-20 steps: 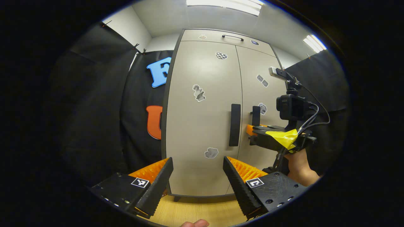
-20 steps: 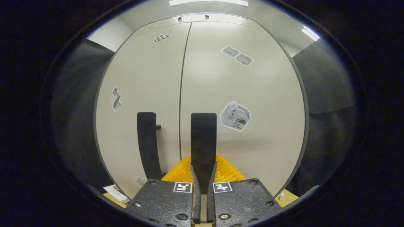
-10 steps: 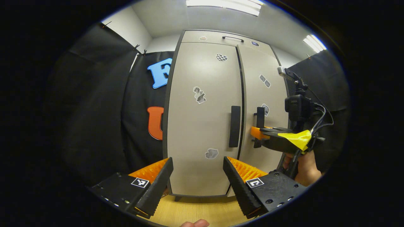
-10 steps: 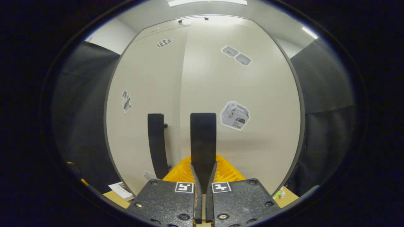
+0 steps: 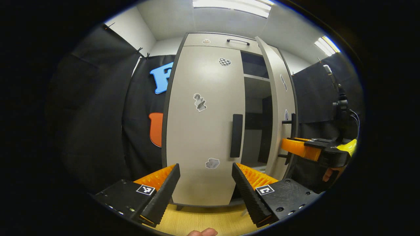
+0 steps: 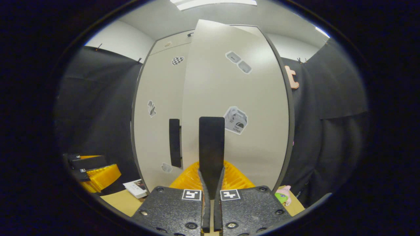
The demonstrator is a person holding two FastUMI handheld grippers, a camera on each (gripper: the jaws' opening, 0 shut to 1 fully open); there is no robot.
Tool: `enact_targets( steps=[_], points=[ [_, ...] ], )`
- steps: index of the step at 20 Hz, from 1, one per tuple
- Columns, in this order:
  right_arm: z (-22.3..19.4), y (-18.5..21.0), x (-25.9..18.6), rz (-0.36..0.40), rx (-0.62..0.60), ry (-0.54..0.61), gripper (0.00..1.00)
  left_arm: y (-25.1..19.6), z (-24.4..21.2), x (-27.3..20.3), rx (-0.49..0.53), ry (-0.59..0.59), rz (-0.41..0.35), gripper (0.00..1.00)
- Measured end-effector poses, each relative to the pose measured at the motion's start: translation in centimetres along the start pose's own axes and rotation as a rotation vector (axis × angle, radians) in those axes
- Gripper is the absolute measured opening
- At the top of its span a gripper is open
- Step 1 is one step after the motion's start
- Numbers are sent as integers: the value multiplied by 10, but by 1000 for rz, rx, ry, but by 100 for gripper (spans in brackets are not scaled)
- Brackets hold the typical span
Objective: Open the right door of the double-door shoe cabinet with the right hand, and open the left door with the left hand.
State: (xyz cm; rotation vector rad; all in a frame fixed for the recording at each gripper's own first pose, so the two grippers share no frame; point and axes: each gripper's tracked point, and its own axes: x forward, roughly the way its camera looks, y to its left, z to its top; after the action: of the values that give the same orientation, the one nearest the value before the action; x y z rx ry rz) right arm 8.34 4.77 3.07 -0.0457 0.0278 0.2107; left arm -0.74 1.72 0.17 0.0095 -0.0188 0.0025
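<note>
Left gripper view: left door point(image 5: 203, 124) frame centre, handle point(image 5: 236, 135) at its right edge; right door point(image 5: 279, 111) swung out right of it, shelves point(image 5: 257, 77) between them.

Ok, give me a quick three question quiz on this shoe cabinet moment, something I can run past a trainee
1. True or false: the left door is closed.
2. Multiple choice: what is the right gripper clamped on? A) the right door's handle B) the left door's handle C) nothing
3. Fill in the blank: the left gripper has its jaws ____, short of the cabinet.

Key:
1. True. It sits flush, while the right door is swung out and dark shelves show behind it.
2. A. Both fingers close on the black bar.
3. Open. They stand wide apart with nothing between them.
</note>
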Motion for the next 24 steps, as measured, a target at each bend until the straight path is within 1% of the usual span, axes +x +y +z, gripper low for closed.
enact_targets(
  steps=[2, 5, 13, 21, 24],
  points=[
    [1, -6, -10, 2, -2, -4, 8, -4, -1, 1, 9, 2, -3, 95],
    [-1, -11, -14, 1, 1, -5, 7, -12, -1, 5, 19, 2, -9, 95],
    [-3, -31, -30, -51, -6, -14, 7, -33, 0, 7, 18, 0, -40, 95],
    [-1, -68, -48, -169, -39, 0, 6, -44, -3, 16, 14, 2, -61, 95],
    [-2, -85, -52, -229, -53, 1, 4, -52, -2, 18, 10, -1, -80, 95]
  ],
)
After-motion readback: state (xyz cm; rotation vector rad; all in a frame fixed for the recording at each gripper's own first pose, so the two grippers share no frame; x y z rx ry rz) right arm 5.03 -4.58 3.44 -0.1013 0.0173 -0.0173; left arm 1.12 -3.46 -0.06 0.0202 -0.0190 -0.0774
